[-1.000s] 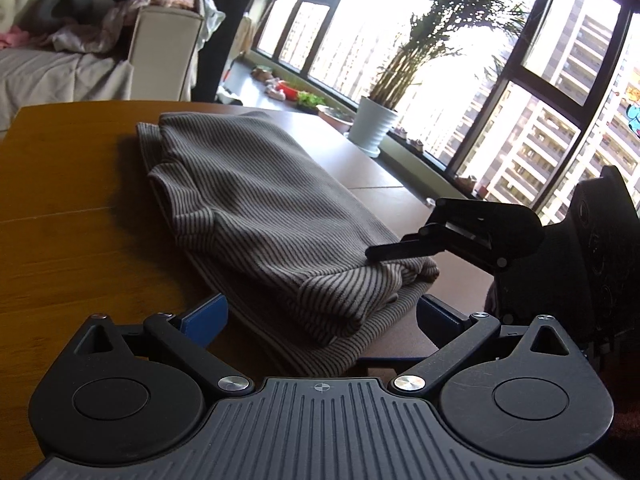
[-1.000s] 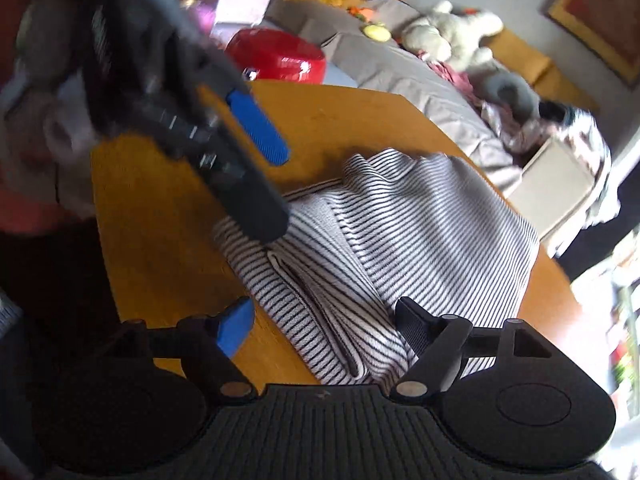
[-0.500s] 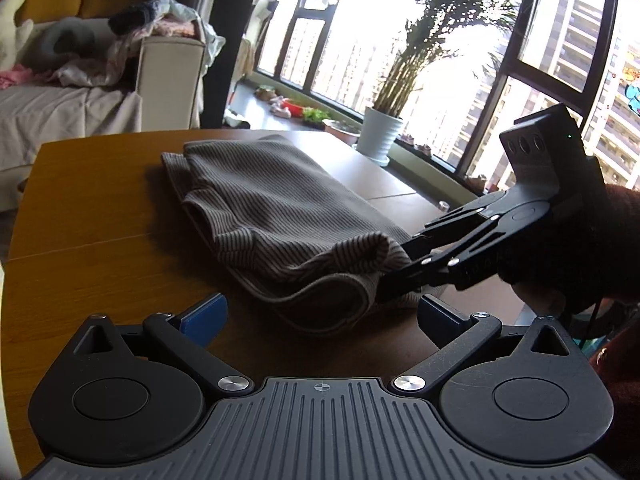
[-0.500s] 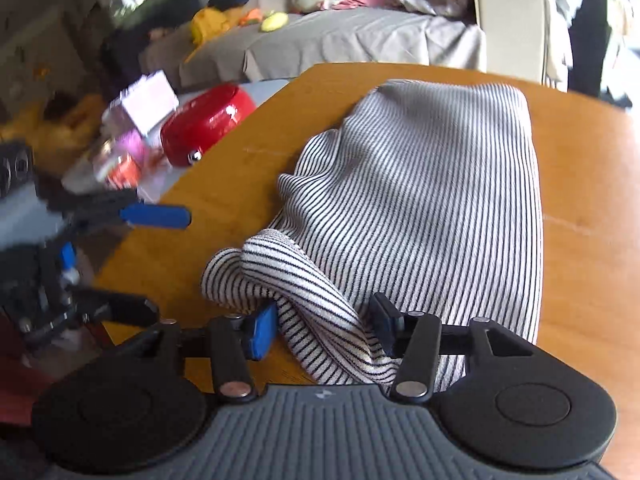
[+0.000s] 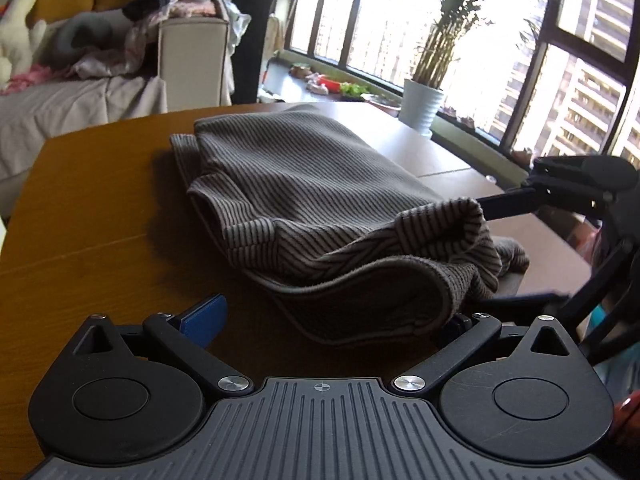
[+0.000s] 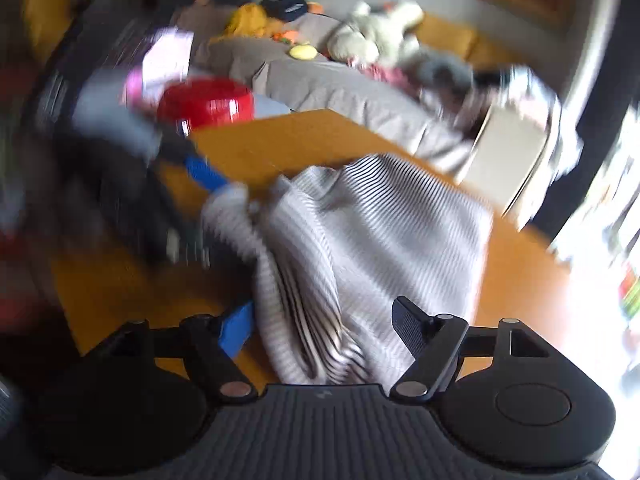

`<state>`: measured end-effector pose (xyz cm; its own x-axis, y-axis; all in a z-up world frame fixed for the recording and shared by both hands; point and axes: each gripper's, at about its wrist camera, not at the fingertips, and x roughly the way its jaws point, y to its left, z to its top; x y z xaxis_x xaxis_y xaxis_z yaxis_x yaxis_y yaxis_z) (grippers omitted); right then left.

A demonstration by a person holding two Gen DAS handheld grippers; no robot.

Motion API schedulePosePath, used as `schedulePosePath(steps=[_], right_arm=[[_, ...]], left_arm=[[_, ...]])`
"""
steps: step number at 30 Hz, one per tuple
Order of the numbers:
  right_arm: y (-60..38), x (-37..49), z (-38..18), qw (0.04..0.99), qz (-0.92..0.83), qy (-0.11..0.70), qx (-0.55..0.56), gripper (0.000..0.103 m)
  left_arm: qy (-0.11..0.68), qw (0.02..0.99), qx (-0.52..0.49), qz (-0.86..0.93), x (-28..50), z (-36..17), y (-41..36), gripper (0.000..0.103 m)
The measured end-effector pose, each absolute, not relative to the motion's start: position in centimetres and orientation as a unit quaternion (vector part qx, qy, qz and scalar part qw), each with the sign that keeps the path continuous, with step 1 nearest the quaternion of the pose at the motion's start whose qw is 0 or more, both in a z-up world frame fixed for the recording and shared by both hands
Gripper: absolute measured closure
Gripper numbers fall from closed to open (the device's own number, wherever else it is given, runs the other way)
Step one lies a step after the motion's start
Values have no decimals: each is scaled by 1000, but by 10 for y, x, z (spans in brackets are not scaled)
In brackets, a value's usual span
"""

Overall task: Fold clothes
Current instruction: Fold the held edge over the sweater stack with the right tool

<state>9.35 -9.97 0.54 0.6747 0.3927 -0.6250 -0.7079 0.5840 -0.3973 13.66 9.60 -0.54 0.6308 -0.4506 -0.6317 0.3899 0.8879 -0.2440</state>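
A grey-and-black striped garment lies folded on the wooden table, with its near end bunched and lifted. My left gripper is open and the garment's near hem lies between its fingers. The hem covers the right finger. My right gripper comes in from the right with its jaws opening. A raised fold of cloth rests against its upper finger. In the blurred right wrist view the garment runs between the right gripper's spread fingers, and neither pad presses on it. The left gripper's blue pad touches the cloth's far corner.
A sofa piled with clothes and soft toys stands beyond the table. A potted plant stands by the window. A red round container and a pink box are past the table's far left edge.
The right gripper pinched the garment's near edge half a second ago and now has its jaws apart. The near end of the cloth has been pulled up and bunched. Both views have shifted.
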Motion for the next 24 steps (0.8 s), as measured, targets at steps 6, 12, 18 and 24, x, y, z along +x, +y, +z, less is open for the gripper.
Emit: schedulePosePath(steps=[6,12,18,24], right_arm=[[-97,93,-19,860,288,195,-373,60],[-97,103,4,853,310,221,-358,69],[-103,94,27,832,325,253,-372,73],[-117,80,89,814,363,260,-372,75]], left_arm=[[368,896,-74,-239,137,-2,104,0],[289,911,-106,-274,113,37,144,0],[254,935,-46,-245,147,51,134,2],[329,905,37,-268,198,5,87,16]])
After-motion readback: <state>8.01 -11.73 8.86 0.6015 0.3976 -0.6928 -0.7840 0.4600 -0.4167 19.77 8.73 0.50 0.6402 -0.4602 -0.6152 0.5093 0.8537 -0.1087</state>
